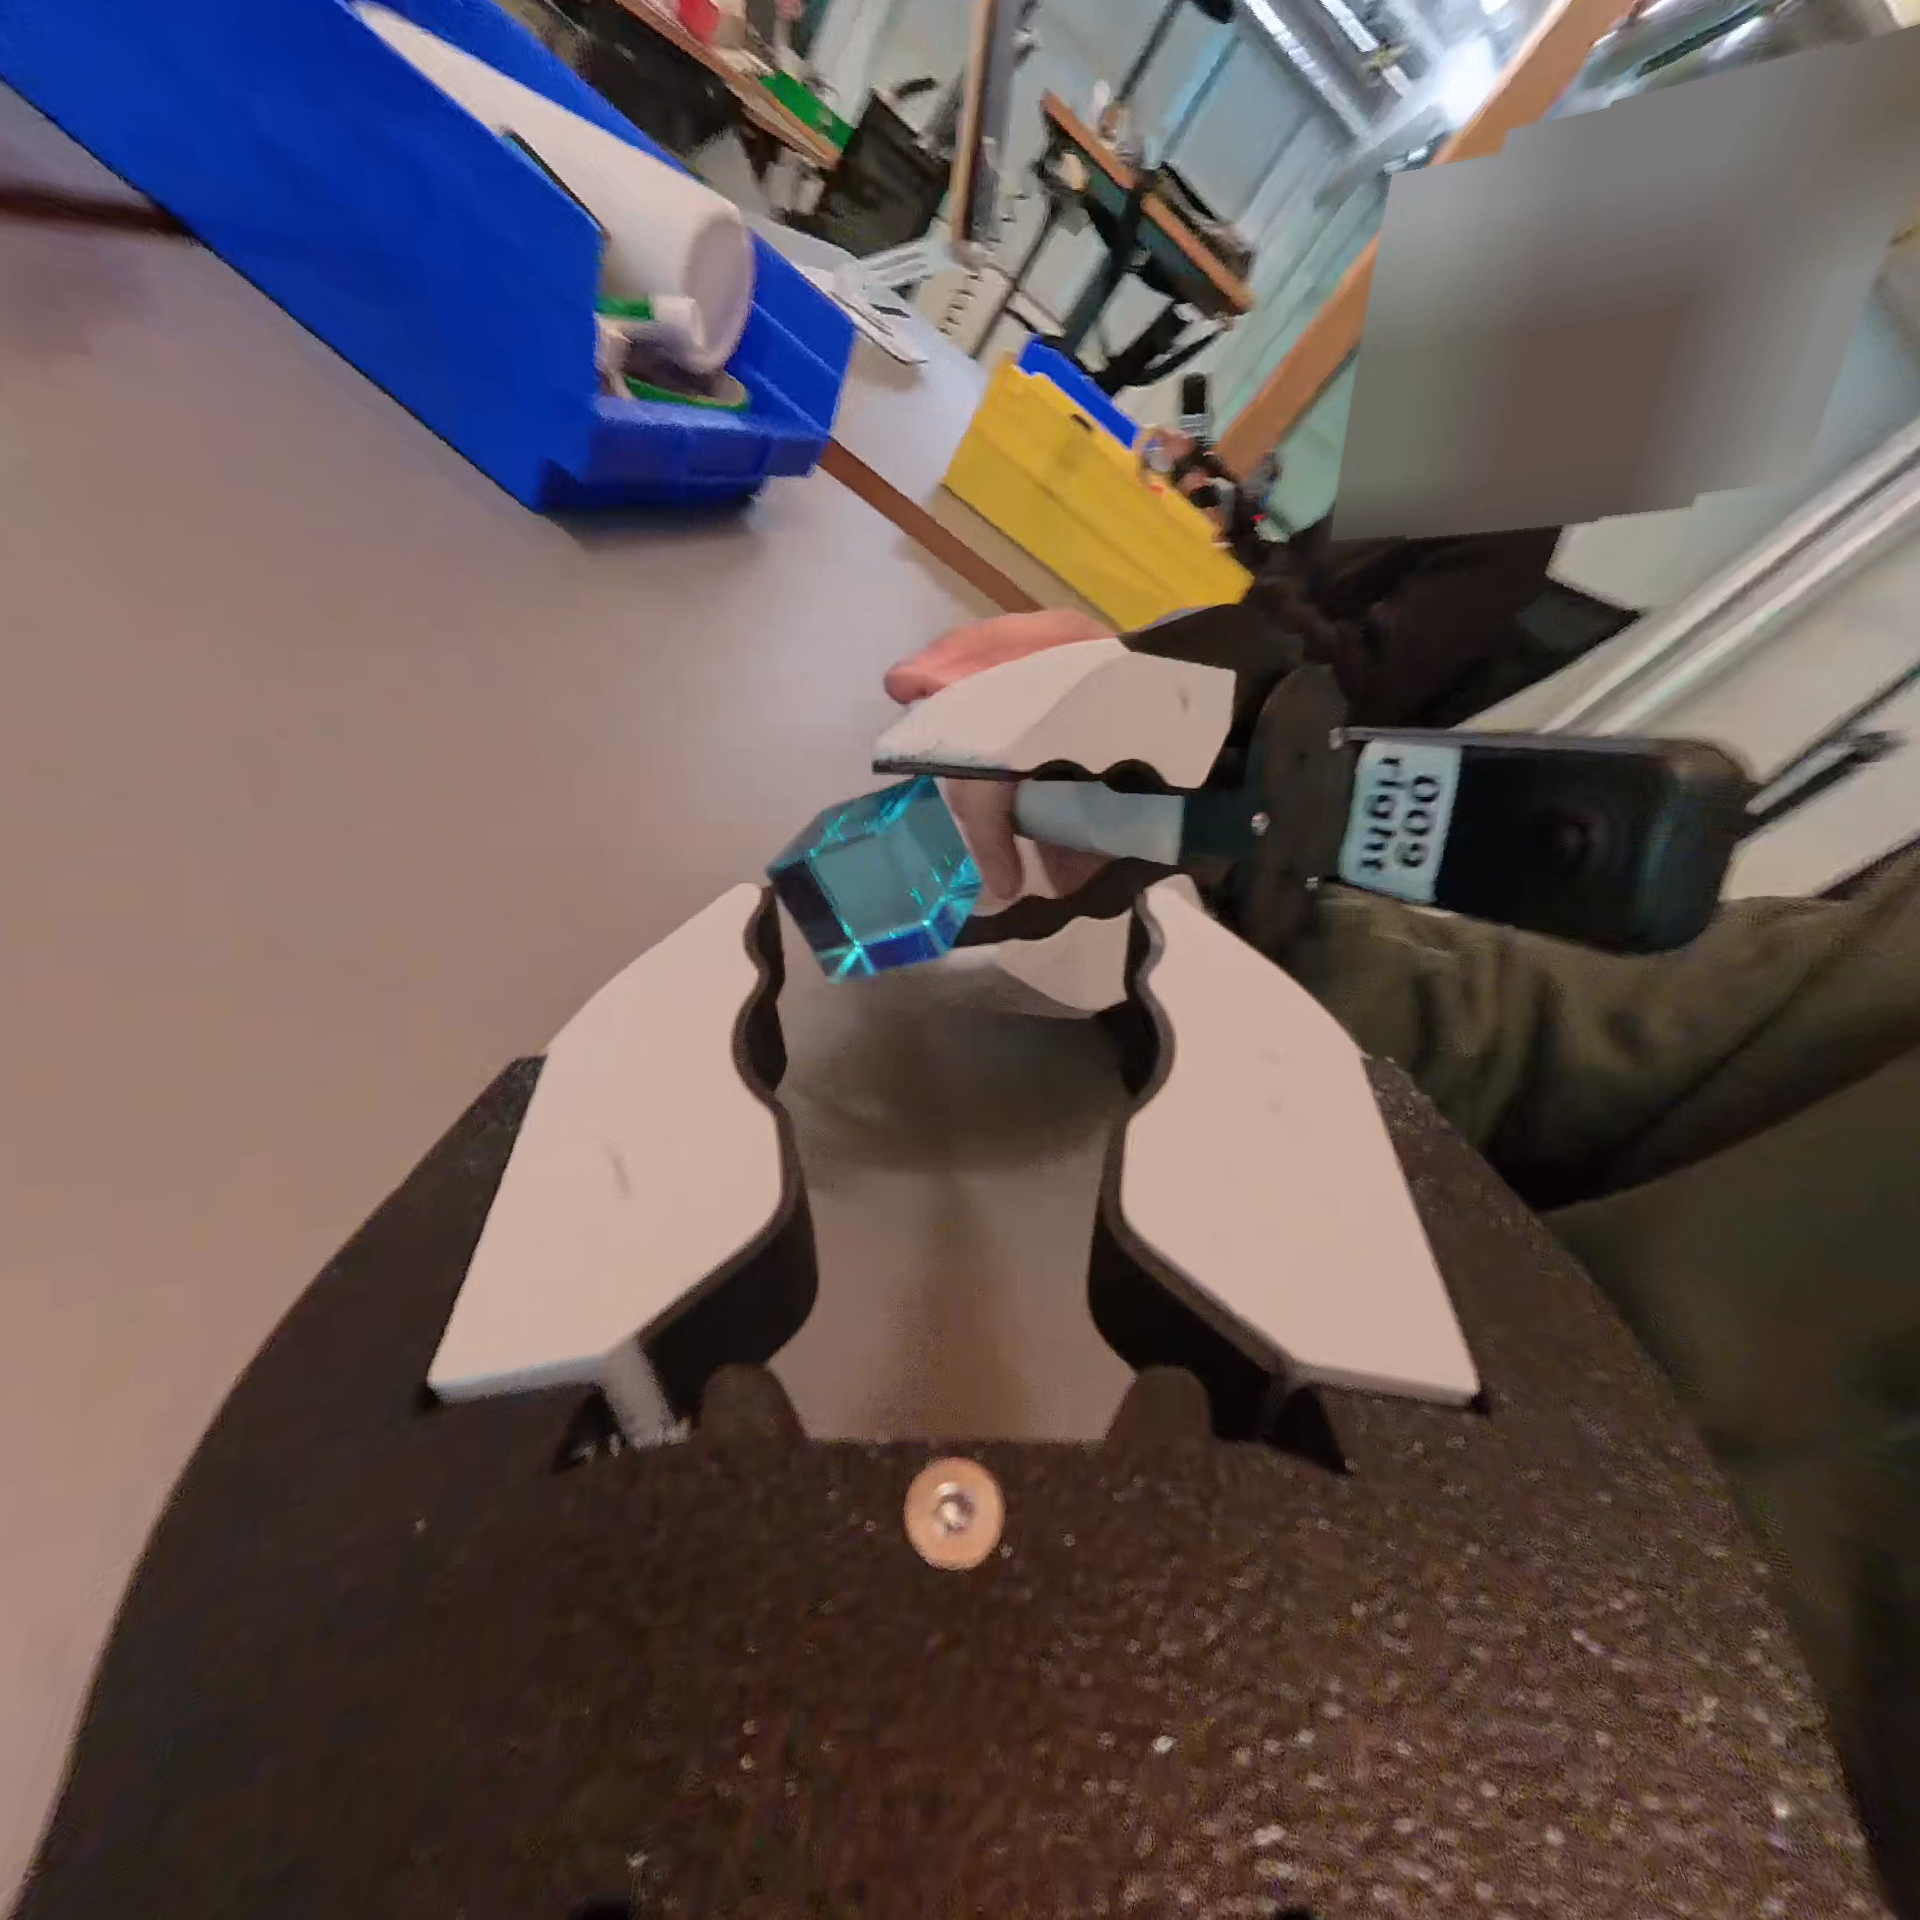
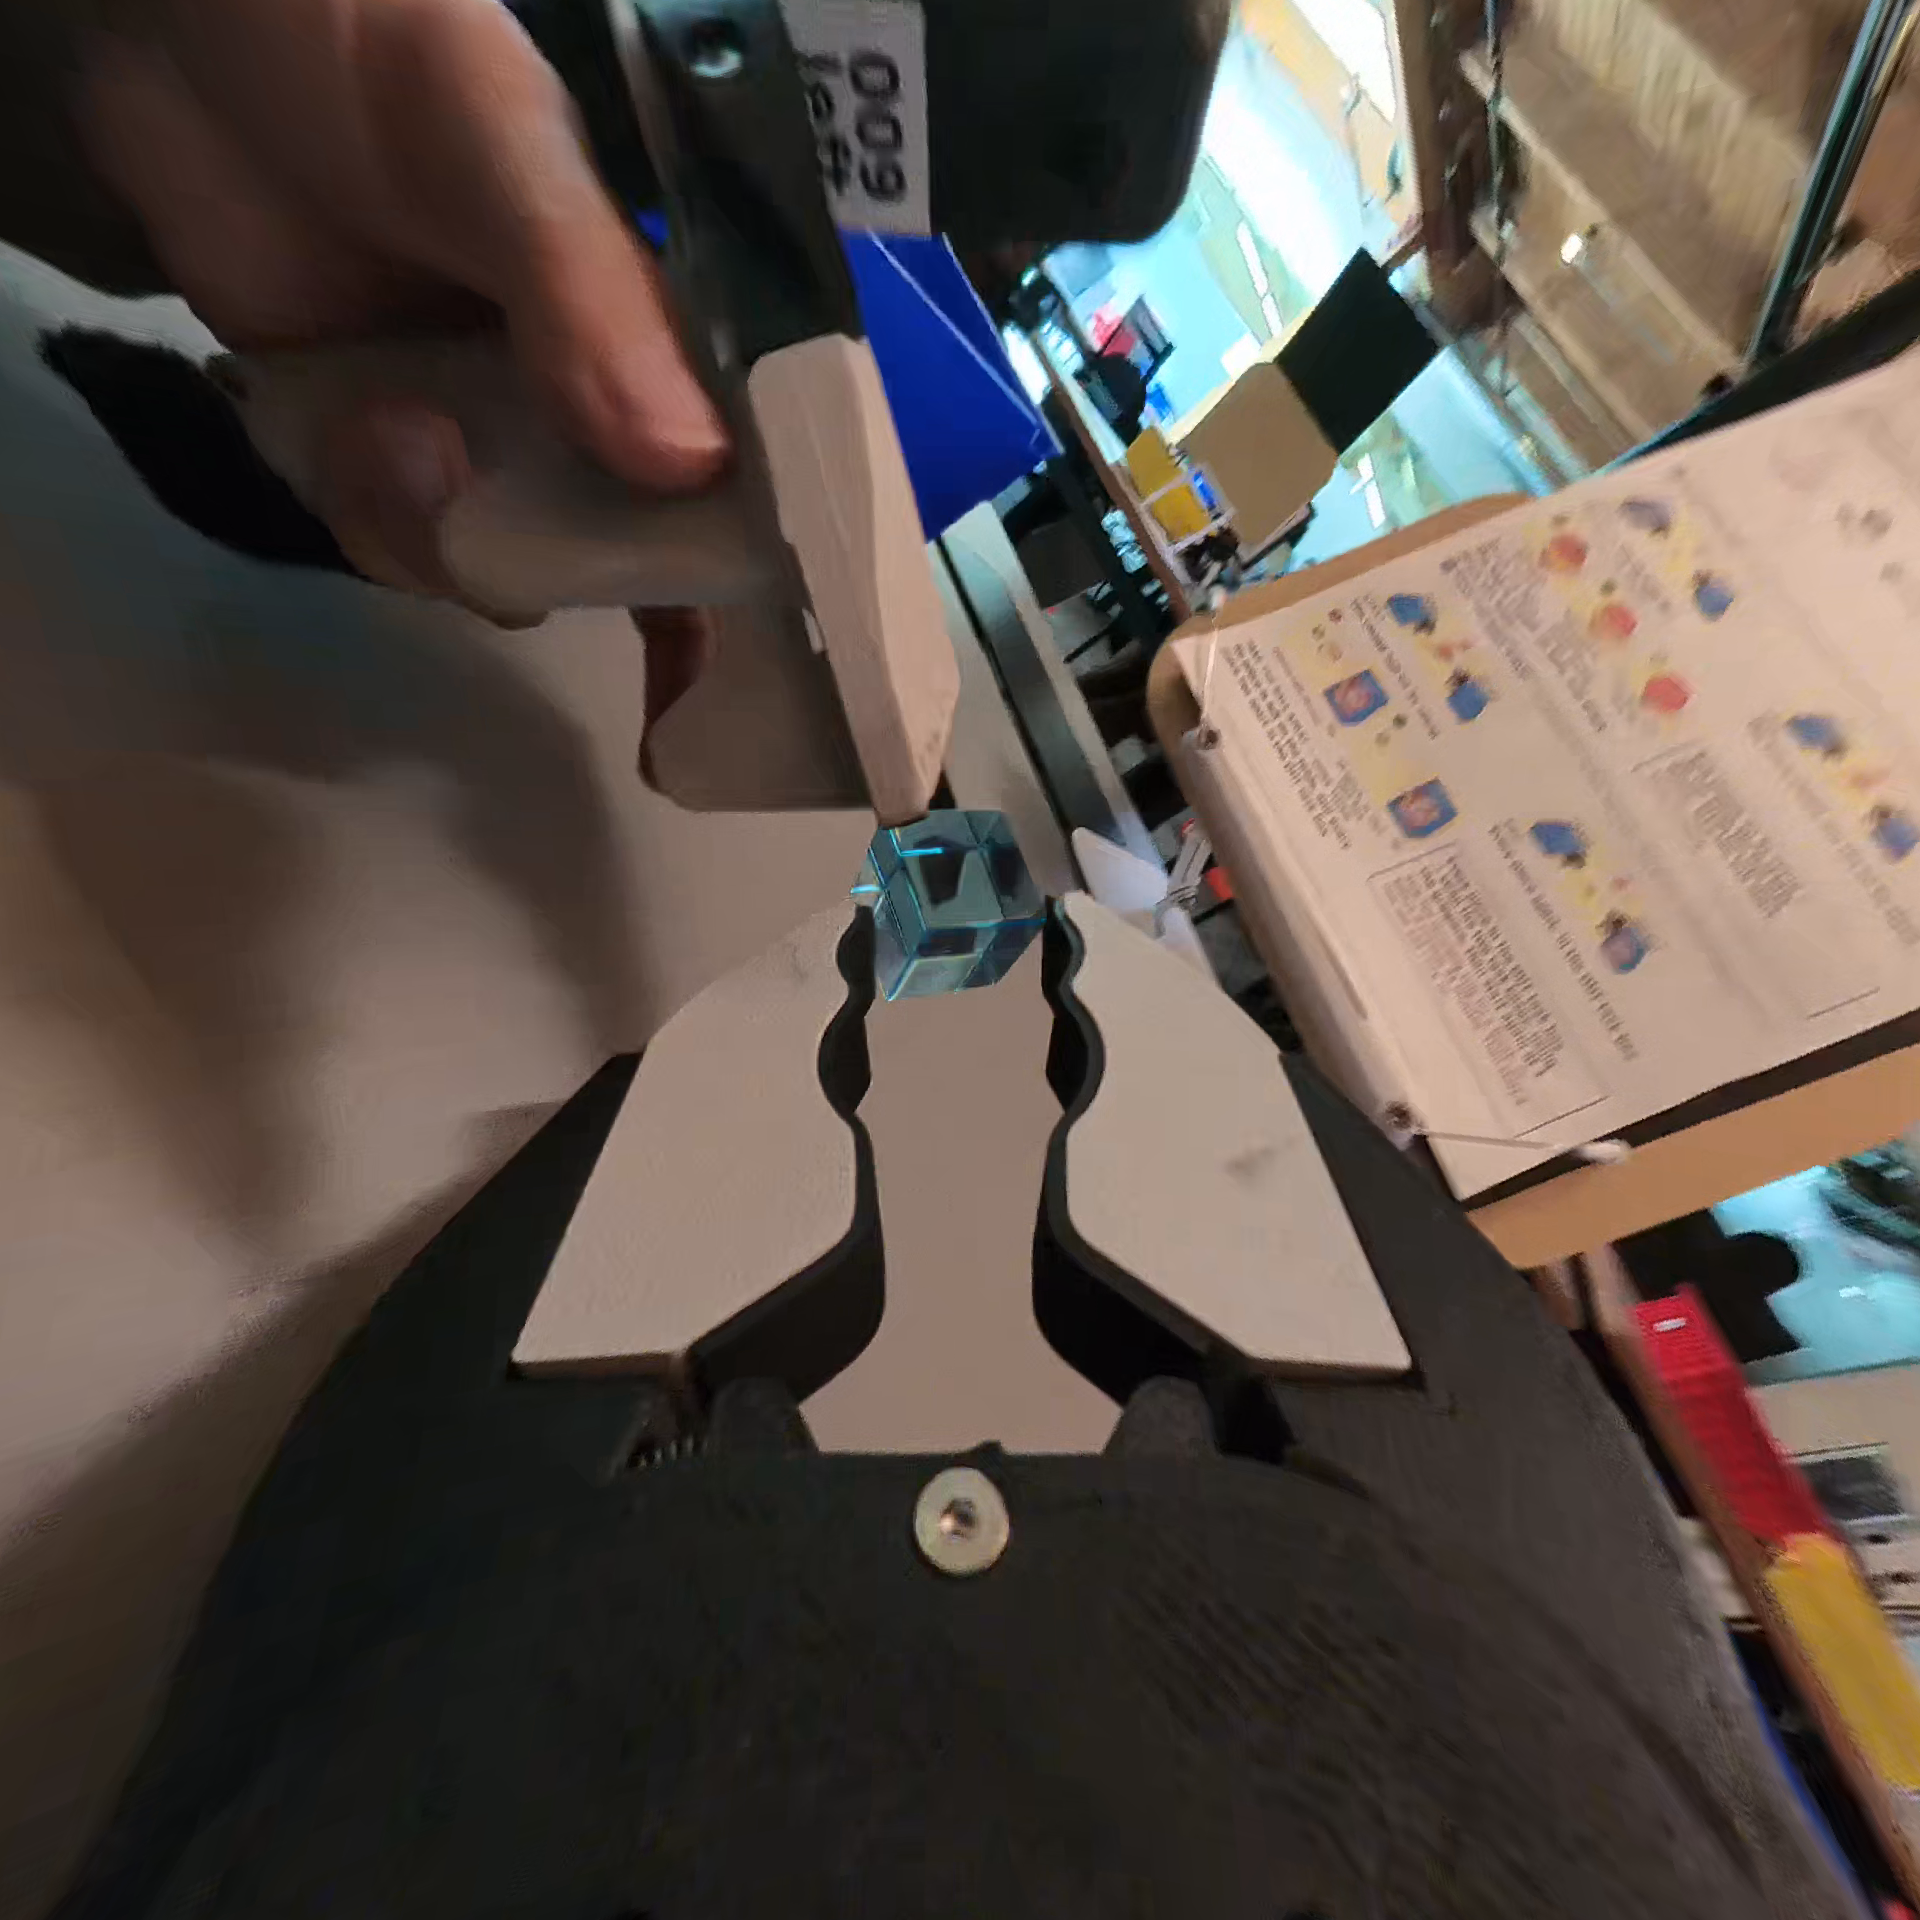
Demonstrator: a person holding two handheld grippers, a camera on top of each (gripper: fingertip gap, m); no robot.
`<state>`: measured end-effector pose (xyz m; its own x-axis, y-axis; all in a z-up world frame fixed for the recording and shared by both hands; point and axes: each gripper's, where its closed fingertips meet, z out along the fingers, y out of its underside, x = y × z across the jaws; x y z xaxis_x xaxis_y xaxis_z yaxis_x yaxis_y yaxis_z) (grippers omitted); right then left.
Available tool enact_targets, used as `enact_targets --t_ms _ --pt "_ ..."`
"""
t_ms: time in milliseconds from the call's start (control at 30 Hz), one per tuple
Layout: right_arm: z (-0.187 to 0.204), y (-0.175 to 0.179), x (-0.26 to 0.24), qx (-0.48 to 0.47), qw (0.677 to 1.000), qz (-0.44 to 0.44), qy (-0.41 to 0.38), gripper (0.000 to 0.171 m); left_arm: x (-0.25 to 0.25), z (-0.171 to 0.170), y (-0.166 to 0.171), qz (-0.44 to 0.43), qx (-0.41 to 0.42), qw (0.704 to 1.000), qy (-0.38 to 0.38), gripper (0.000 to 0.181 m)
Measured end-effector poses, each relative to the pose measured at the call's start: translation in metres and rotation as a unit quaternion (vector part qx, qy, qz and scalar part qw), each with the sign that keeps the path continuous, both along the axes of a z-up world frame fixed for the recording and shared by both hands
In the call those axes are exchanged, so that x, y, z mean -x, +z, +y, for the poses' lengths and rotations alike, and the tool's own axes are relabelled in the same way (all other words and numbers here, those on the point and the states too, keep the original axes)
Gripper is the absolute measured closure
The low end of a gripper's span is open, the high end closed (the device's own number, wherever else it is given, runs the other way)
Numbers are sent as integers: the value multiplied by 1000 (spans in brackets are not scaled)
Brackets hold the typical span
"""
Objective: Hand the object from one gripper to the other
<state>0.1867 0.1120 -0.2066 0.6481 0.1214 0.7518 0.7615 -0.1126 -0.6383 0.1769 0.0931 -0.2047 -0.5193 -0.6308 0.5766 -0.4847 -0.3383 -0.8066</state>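
The right tool (image 2: 951, 935) pinches the blue cube (image 2: 956, 904) at its very tips, leaving most of it exposed for the taking. The left tool (image 1: 945, 914), spread wide, has the cube at its tips above the table (image 1: 312, 727), not yet gripped.

We note a workshop or lab: blue parts bin (image 1: 416, 260) and yellow bin (image 1: 1081, 499) at the desk (image 1: 312, 831) far edge, workbenches (image 1: 1143, 197) behind, printed instruction sheet (image 2: 1558, 748) on a board.
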Motion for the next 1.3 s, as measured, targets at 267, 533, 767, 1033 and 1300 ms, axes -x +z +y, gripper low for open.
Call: enact_targets --t_ms 267,533,767,1033,1300 --pt "-5 15 16 -58 994 -84 39 141 12 -10 6 53 140 986 -77 142" --pt "-3 5 21 -34 997 -13 64 139 17 -7 -8 46 70 992 -91 154" --pt "-10 25 21 51 837 517 174 92 15 16 -5 -148 -205 967 -20 154" --pt "-17 23 39 178 539 777 274 101 19 2 -4 -275 -390 878 -42 154" --pt "-16 12 51 210 554 762 262 126 15 2 -20 -281 -478 831 -50 154"
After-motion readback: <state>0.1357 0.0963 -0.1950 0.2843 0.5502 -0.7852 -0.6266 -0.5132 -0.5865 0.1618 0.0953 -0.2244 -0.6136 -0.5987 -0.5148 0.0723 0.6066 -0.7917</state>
